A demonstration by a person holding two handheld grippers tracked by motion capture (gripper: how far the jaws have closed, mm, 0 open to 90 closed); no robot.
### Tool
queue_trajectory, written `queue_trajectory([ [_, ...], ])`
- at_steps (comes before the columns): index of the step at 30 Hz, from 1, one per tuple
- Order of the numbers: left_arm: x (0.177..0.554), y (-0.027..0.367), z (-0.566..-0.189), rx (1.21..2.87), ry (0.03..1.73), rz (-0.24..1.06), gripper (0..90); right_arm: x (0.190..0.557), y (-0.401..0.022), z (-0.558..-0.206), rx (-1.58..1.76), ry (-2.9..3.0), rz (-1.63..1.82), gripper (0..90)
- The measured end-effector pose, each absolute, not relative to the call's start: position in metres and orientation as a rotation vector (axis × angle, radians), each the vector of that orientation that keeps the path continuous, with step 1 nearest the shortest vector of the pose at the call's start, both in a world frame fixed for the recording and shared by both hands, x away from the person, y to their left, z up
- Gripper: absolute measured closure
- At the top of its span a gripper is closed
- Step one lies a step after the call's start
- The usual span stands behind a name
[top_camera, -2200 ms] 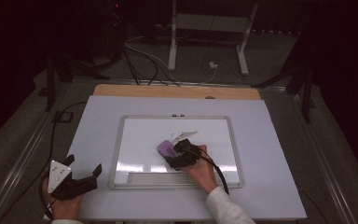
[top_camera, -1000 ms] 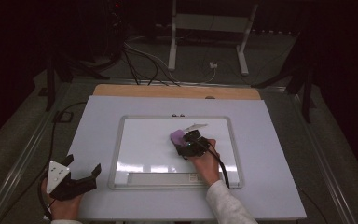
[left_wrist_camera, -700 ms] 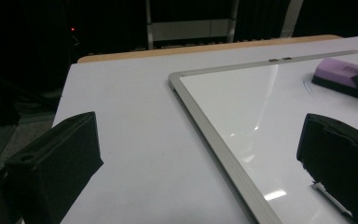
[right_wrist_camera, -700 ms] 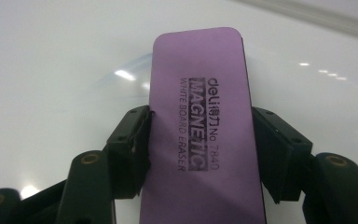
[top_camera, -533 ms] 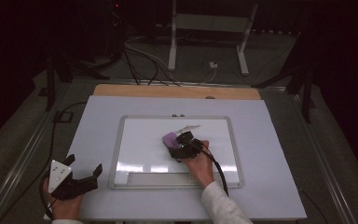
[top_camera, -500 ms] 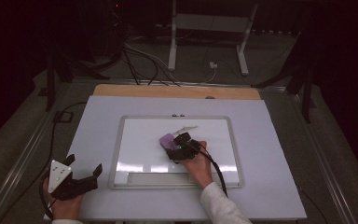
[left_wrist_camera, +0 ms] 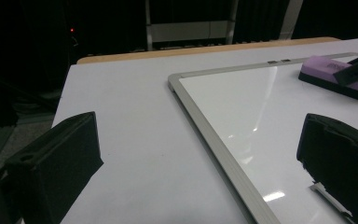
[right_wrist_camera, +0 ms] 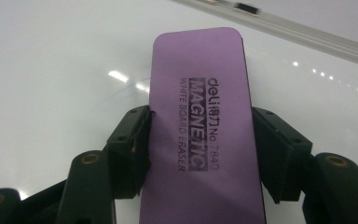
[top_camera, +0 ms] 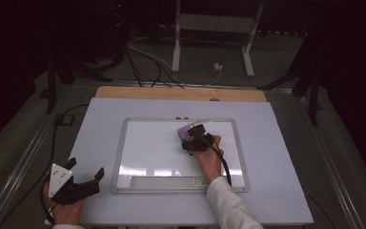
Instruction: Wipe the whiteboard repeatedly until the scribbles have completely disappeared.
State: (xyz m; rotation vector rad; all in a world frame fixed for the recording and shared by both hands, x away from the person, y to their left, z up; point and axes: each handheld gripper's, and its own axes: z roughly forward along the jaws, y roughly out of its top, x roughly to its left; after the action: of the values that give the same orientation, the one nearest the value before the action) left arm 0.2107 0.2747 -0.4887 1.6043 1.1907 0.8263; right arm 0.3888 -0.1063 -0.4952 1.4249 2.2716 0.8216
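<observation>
- the biggest risk i see: i am clamped on the purple eraser [right_wrist_camera: 200, 126] only across its long sides, near its back half, so if i press down unevenly on the whiteboard [top_camera: 147, 152] the front end could tip up and it could twist out of my pads.
- next, the eraser sits in the board's upper right part, close to the top frame; pushed on too far, it could knock against that rail and get jolted askew.
- my right gripper [top_camera: 194, 138] is closed on the eraser, one pad on each side edge.
- my left gripper [top_camera: 83, 181] rests at the near left corner of the table [top_camera: 286, 191], jaws apart with nothing between them, well away from the board, so nothing steadies it if it slides.
- the eraser itself: a flat purple block with rounded corners, dark felt underneath, and black print on top reading "magnetic white board eraser".
</observation>
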Motion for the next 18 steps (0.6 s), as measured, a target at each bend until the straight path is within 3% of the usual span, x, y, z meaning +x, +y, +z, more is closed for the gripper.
queue_trajectory([
  [13, 0.211, 0.274, -0.489, 1.605, 1.189, 0.824, 0.4, 0.361, -0.056, -0.495, 1.195, 2.495, 0.924, 41.0],
  [18, 0.211, 0.275, -0.489, 1.604, 1.190, 0.826, 0.4, 0.367, -0.062, -0.495, 1.217, 2.444, 0.891, 41.0],
])
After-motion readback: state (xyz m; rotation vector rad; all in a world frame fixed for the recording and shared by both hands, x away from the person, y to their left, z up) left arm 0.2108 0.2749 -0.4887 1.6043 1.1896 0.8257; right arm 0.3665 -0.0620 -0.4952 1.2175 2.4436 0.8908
